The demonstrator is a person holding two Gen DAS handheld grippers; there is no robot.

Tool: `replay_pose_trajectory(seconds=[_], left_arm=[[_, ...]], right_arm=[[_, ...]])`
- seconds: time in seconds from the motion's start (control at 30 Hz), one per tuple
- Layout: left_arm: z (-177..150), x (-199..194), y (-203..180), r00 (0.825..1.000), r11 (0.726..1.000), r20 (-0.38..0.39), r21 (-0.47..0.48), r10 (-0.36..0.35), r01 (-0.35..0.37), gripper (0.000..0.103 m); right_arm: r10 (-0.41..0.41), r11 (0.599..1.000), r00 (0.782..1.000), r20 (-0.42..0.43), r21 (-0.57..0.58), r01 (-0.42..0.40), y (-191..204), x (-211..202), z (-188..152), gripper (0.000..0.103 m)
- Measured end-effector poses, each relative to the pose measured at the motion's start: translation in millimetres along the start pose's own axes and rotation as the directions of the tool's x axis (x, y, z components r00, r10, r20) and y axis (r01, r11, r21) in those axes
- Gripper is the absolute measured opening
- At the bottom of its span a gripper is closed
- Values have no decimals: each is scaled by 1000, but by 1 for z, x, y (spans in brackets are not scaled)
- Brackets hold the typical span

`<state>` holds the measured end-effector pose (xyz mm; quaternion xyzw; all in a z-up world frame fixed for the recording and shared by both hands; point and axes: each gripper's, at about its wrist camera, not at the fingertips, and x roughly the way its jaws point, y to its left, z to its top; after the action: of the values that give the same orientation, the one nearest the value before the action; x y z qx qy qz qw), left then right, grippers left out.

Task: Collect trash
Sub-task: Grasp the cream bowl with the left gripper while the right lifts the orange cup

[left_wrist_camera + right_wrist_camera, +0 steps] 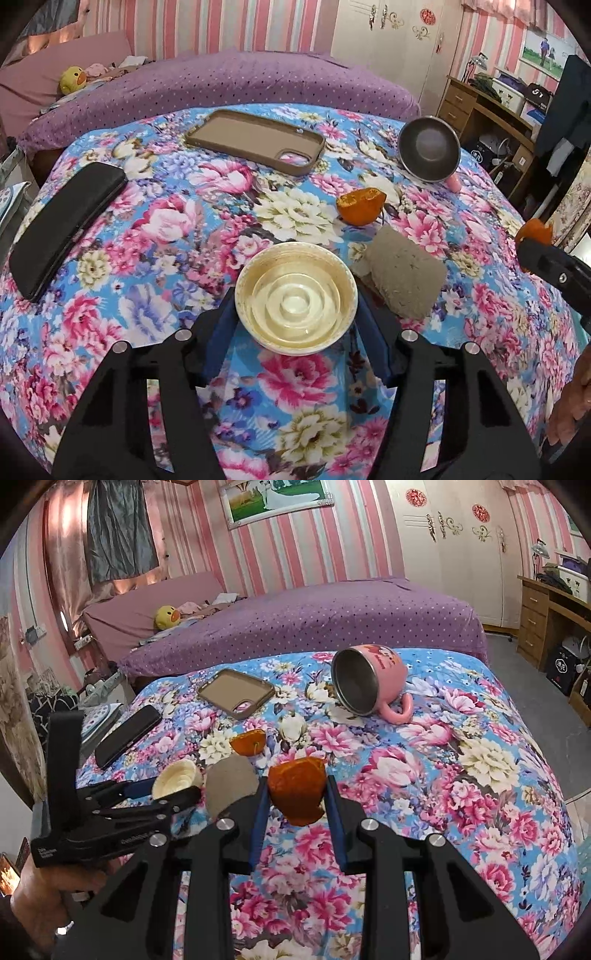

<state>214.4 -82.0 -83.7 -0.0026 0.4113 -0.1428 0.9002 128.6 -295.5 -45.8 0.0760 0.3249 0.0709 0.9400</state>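
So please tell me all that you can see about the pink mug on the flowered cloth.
The pink mug lies on its side on the flowered cloth, its open mouth turned toward the cameras. Outside it is pink with a red cartoon print; inside it looks like bare steel and seems empty. Its pink loop handle rests on the cloth. Neither gripper touches it. The brown phone case lies apart, to its left.

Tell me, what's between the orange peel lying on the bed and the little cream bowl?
Only bare flowered bedspread separates the orange peel from the cream bowl, seen in the left wrist view.
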Motion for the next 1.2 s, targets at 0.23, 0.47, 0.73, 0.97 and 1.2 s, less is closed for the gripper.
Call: replay_pose_trajectory(seconds=[0.23,0.47,0.73,0.97,1.2], left_arm=[[-7,-39,20,995,999,100,-43,6,-1,60],[-17,-75,31,983,998,185,-70,14,-1,60],[-28,-103,18,969,999,246,-53,7,6,60],[-31,-112,2,964,999,265,-41,-19,31,60],[-29,-121,-28,958,998,280,-10,-63,69,60]], right_arm=[[-10,999,1000,14,-37,11,12,-9,-6,30],[-12,997,999,31,-77,15,21,-23,-14,30],[-45,992,997,68,-114,52,15,-50,-23,30],[-76,992,992,102,-89,85,-8,-71,-25,30],[-103,993,977,184,-30,111,-33,-114,-23,30]])
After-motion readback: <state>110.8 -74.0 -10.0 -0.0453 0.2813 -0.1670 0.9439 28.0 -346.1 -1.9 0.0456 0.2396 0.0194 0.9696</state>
